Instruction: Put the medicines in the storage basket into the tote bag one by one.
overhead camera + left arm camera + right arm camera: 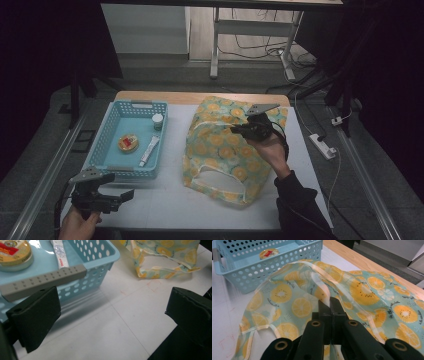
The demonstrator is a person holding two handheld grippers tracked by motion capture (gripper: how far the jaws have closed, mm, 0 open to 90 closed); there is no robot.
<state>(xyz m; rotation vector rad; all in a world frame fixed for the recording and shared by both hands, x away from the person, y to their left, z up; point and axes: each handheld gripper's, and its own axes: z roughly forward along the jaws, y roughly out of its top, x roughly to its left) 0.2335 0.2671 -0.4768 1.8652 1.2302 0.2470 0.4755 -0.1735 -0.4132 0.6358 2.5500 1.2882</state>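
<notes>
A fruit-print cloth bag [220, 145] lies on the white table, its handle opening facing the near edge. My right gripper [239, 131] is over the bag's upper right part and shut on a pale-trimmed fold of the bag [367, 290], jaws [330, 301] pressed together. My left gripper [127, 195] hovers at the table's front left, just before the blue basket [107, 145]. It stands open [112, 302] with nothing but bare table between its jaws. The bag's handle [162, 250] shows beyond it.
The blue basket [100, 265] holds a round tin [128, 143], a white tube [149, 150] and a small white jar [158, 121]. A power strip [322, 146] lies off the table's right side. A wooden strip [200, 96] runs along the table's far edge.
</notes>
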